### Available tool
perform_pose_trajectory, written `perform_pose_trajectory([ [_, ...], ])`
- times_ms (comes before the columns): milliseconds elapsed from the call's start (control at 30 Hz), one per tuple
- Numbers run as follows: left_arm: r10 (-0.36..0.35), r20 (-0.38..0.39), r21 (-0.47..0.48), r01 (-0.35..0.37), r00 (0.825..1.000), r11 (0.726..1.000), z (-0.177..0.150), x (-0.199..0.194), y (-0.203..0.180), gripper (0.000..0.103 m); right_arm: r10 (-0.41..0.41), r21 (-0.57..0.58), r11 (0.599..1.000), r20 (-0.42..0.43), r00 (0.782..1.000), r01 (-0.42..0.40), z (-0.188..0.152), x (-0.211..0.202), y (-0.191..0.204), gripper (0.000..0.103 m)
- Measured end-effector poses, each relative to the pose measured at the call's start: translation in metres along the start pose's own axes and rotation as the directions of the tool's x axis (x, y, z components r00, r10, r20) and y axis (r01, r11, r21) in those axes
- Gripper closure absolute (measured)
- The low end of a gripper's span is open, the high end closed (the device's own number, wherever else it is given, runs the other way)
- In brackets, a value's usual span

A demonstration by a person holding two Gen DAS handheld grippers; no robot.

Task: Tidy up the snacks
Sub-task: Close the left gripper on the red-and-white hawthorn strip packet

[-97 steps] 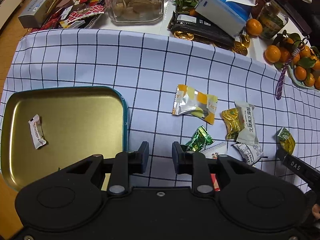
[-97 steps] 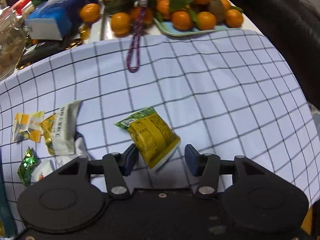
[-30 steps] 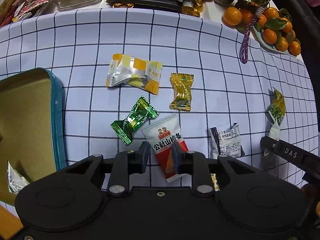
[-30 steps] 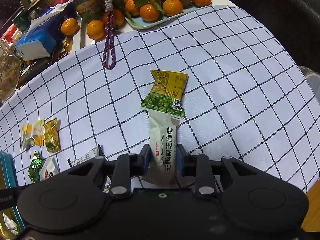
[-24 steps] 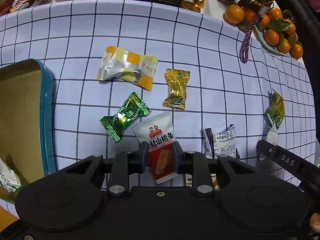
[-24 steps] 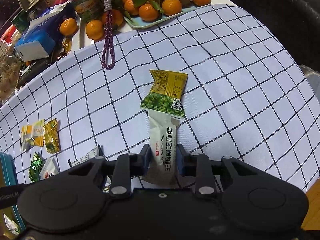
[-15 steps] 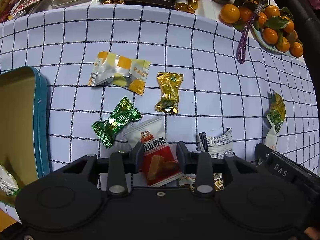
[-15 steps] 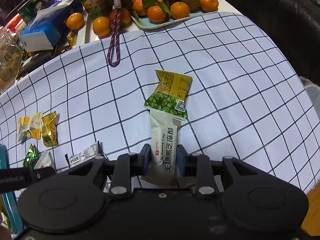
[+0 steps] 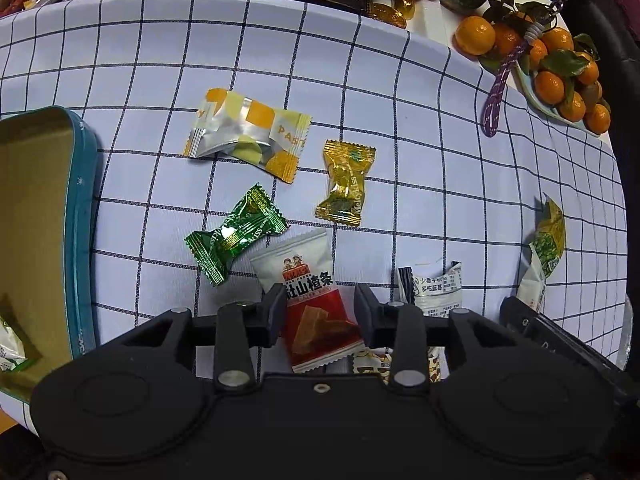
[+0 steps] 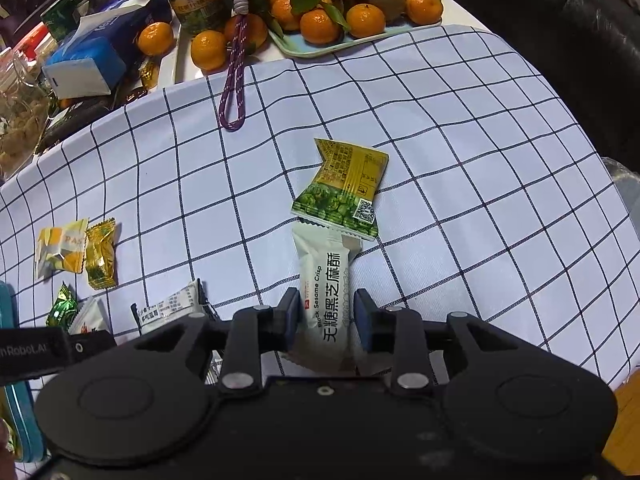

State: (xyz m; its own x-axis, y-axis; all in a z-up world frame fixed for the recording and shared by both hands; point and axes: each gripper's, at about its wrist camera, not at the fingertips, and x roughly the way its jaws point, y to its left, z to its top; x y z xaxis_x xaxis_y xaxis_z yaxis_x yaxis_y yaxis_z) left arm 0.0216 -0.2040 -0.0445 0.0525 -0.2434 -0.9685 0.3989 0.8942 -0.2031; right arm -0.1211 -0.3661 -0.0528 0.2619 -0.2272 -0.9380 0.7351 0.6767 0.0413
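My left gripper [image 9: 320, 308] is open and straddles a white and red hawthorn snack packet [image 9: 308, 300] lying on the checked cloth. A green candy [image 9: 236, 238], a gold candy [image 9: 344, 184] and a yellow and silver packet [image 9: 248, 134] lie beyond it. The teal tin [image 9: 82, 216] with a gold inside stands at the left and holds a wrapped snack [image 9: 10, 350]. My right gripper [image 10: 326, 314] is slightly open around a white black-sesame crisp packet [image 10: 326, 276], which lies on the cloth touching a green and yellow pea packet [image 10: 344, 192].
A white and black packet [image 9: 436, 286] lies right of the left gripper. Tangerines on a tray [image 10: 344, 12], a purple cord [image 10: 234, 76], a blue tissue pack [image 10: 86, 64] and jars crowd the far edge. The table edge drops off at the right.
My left gripper let go of the hawthorn packet and opened over it. My right gripper, shut on the sesame crisp packet, has loosened its jaws slightly.
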Motion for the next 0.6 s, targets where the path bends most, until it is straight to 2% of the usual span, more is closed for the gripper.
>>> perform_pose_trajectory([
  [33, -0.004, 0.001, 0.005, 0.004, 1.0, 1.0, 0.0, 0.0, 0.0, 0.058, 0.005, -0.006, 1.0, -0.001, 1.0, -0.005, 0.0, 0.0, 0.001, 0.076],
  [133, 0.008, 0.022, 0.034, -0.009, 1.0, 0.999, -0.003, 0.0, -0.004, 0.06, 0.007, -0.018, 1.0, 0.002, 1.0, -0.007, -0.001, -0.002, 0.001, 0.077],
  [167, 0.019, 0.032, 0.045, -0.021, 0.999, 0.999, -0.004, -0.001, -0.007, 0.064, 0.01, -0.018, 1.0, 0.004, 1.0, -0.01, -0.001, -0.003, 0.001, 0.077],
  [200, 0.034, 0.04, 0.052, -0.036, 0.999, 0.998, -0.005, -0.001, -0.008, 0.076, 0.014, -0.014, 1.0, 0.006, 1.0, -0.014, -0.001, -0.004, 0.0, 0.077],
  [233, 0.036, 0.043, 0.06, -0.039, 0.998, 0.997, -0.006, -0.002, -0.009, 0.078, 0.018, -0.009, 1.0, 0.008, 1.0, -0.018, 0.0, -0.005, -0.001, 0.077],
  [300, -0.008, 0.028, 0.065, 0.006, 1.0, 0.998, -0.006, -0.004, -0.007, 0.087, 0.025, -0.001, 1.0, 0.013, 1.0, -0.025, 0.001, -0.008, -0.002, 0.077],
  [400, -0.056, 0.003, 0.071, 0.056, 0.998, 0.996, -0.006, -0.008, -0.004, 0.084, 0.033, 0.012, 0.999, 0.02, 0.999, -0.033, 0.002, -0.011, -0.005, 0.077],
  [500, -0.034, 0.015, 0.05, 0.033, 0.999, 0.998, -0.008, -0.012, 0.004, 0.083, 0.04, 0.024, 0.999, 0.02, 0.999, -0.041, 0.003, -0.013, -0.008, 0.077],
  [600, -0.038, -0.007, 0.001, 0.038, 0.999, 0.999, -0.005, -0.009, 0.014, 0.082, 0.05, 0.029, 0.998, 0.018, 0.999, -0.051, 0.003, -0.014, -0.009, 0.077],
])
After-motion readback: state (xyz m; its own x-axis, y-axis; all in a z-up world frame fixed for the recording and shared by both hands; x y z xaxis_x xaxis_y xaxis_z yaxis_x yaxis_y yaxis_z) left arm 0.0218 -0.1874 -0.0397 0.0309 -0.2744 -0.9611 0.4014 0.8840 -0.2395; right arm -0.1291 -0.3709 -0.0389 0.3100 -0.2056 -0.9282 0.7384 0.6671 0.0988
